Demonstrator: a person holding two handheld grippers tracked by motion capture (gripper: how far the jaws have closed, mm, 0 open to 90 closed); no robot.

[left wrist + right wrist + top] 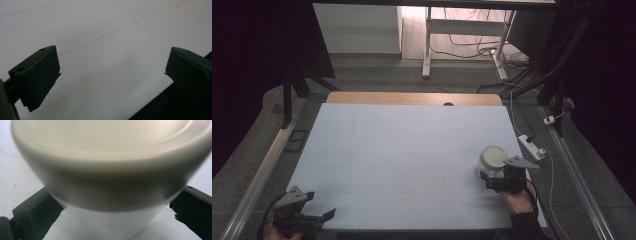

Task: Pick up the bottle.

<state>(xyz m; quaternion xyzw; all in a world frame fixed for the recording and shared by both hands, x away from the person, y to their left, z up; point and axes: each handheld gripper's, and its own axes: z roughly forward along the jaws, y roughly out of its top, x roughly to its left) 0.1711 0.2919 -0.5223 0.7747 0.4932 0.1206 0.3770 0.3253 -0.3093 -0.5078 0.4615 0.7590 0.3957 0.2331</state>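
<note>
The right gripper [496,181] hugged the white lidded tub [492,161] to lift it, while the left gripper [314,212] waited wide open.

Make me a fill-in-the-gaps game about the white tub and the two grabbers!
1. The lid on the white tub is ____ in shape.
2. The tub sits between the jaws of the ____ gripper.
3. The left gripper has its jaws ____, with nothing between them.
4. The tub stands on the ____ side of the table.

Missing words: round; right; open; right
</note>
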